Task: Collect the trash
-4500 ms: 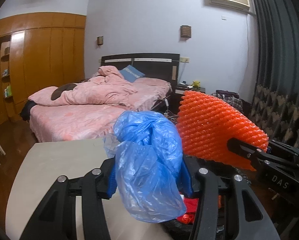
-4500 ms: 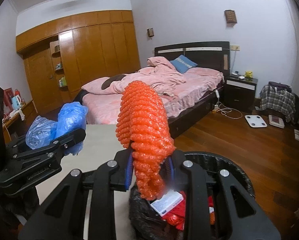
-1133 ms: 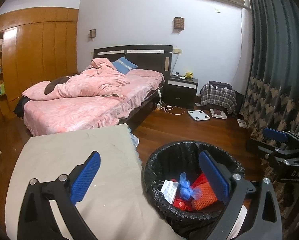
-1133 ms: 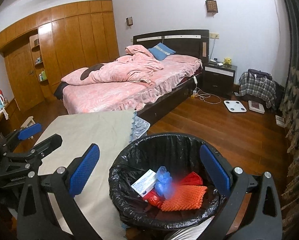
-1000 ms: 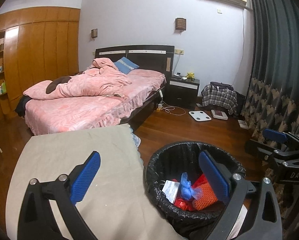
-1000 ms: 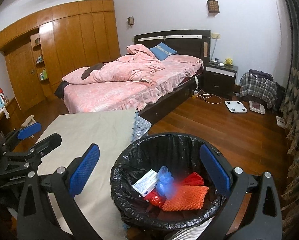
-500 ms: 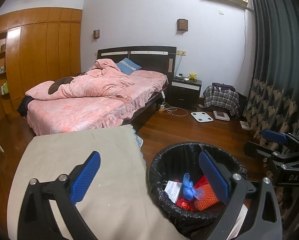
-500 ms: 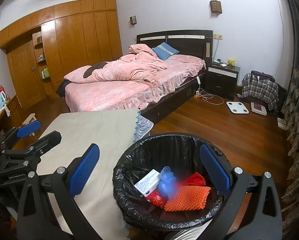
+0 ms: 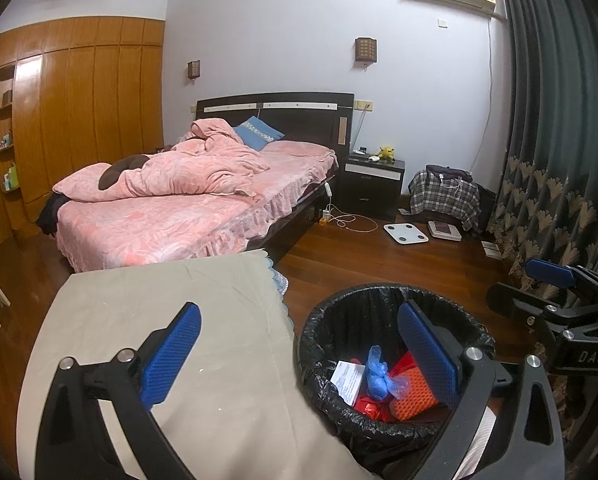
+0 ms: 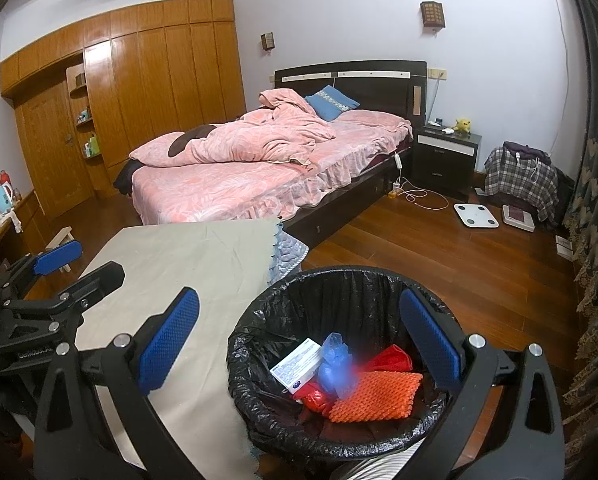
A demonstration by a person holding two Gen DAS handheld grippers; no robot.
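Left gripper (image 9: 299, 354) and right gripper (image 10: 299, 340), now spread wide and empty; crumpled blue plastic bag (image 10: 333, 360) and orange foam net (image 10: 375, 396), released, lie in black-lined round bin (image 10: 259, 316) at five o'clock; deposit complete.

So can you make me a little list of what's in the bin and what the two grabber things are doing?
bin: round trash bin with a black liner, on the wood floor beside the cloth-covered table
in the bin: orange foam net, blue plastic bag, white card box, red wrapper
left gripper: jaws wide open, holding nothing, part over the table, part over the bin
right gripper: jaws wide open, holding nothing, above the bin
table top: no trash visible
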